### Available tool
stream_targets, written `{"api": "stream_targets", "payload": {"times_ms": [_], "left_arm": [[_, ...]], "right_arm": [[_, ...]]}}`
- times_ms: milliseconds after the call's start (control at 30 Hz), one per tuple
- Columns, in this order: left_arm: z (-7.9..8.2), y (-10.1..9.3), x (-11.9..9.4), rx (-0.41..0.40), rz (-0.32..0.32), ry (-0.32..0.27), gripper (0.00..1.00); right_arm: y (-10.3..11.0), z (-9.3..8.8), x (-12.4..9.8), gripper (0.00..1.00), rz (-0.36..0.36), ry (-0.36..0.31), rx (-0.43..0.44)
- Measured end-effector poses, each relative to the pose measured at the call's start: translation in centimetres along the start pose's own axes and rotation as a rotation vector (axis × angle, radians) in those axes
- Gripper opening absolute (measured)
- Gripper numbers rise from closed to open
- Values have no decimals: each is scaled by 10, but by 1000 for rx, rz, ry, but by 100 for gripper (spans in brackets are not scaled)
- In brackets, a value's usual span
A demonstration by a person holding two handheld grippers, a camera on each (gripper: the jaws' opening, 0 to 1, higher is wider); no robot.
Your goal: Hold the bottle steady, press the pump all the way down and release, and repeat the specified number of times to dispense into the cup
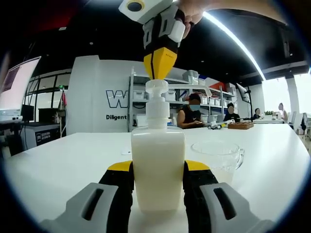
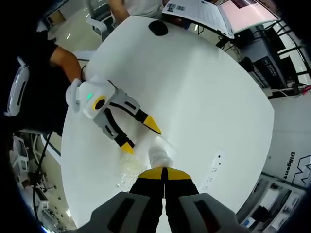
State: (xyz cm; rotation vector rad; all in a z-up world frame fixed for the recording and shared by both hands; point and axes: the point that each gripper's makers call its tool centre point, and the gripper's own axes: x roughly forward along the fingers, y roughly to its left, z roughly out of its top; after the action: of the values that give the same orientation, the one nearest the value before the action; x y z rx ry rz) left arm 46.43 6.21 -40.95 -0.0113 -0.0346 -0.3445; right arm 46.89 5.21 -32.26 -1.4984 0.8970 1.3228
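Now left gripper (image 1: 158, 182) clamps milky bottle (image 1: 158, 165); right gripper (image 2: 164, 174) jaws together atop pump (image 1: 156, 87).

My left jaws flank the bottle (image 1: 158, 165) and my right gripper (image 1: 159, 64) caps the pump (image 1: 156, 87), so both ways are blocked. The cup (image 1: 218, 158) crowds one side; the table (image 1: 58, 165) opposite lies open.

Left view level, close behind bottle (image 1: 158, 165); right view straight down above it
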Motion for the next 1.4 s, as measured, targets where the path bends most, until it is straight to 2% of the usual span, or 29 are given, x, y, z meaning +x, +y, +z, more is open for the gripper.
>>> {"api": "stream_targets", "payload": {"times_ms": [367, 1233, 1400], "left_arm": [[0, 0, 0, -1, 0, -1, 38], [0, 2, 0, -6, 2, -2, 38], [-1, 2, 1, -6, 2, -1, 38]], "right_arm": [[1, 0, 1, 0, 5, 15, 1], [-1, 1, 2, 0, -12, 4, 20], [-1, -1, 2, 0, -10, -28, 37]]}}
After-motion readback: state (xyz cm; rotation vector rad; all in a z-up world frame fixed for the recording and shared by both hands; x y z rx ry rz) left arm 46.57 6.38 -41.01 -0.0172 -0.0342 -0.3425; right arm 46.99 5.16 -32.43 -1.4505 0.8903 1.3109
